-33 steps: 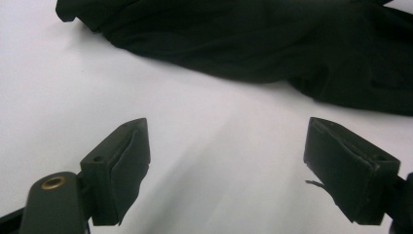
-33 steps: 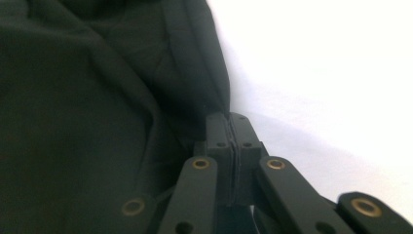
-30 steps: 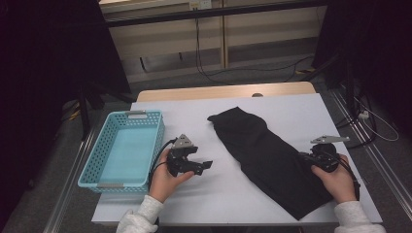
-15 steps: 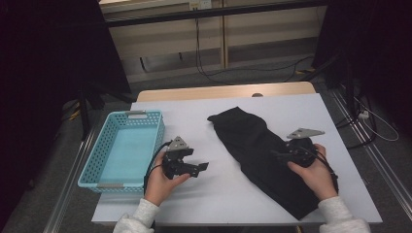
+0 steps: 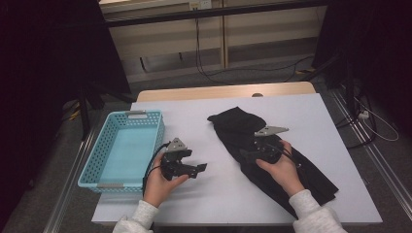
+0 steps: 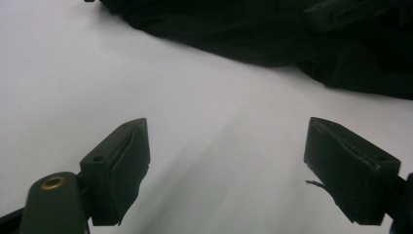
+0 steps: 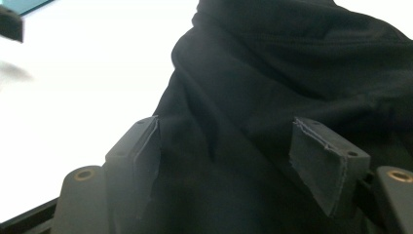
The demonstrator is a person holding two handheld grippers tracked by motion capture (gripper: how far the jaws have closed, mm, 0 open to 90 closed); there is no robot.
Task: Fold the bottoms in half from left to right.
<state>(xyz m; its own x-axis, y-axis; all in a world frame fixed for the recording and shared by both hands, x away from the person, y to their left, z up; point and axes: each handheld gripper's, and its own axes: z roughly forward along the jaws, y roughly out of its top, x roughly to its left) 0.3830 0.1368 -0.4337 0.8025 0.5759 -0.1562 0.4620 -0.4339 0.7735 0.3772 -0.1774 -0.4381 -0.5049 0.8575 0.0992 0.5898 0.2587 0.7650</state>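
A white table carries 2 things: a black cloth and a blue basket. The cloth is your landmark. It lies crumpled in a long diagonal strip, its upper end near the middle of the table and its lower end near the corner by your right arm. The basket sits well apart from the cloth, at the table's left edge, with nothing in it.

Your right gripper is over the cloth's middle. Its jaws have just been opening and now stand wide, the cloth lying beneath and between them in the right gripper view, not pinched. Your left gripper rests on bare table between cloth and basket, jaws wide apart with nothing in them, pointing at the cloth's near edge.

The step looks like taking a fresh hold on the cloth. Lower the right jaws onto 1 raised fold, not flat fabric, and close fully before lifting. Bring the left gripper to the cloth's edge for a 2nd hold, so the strip does not sag or drag.
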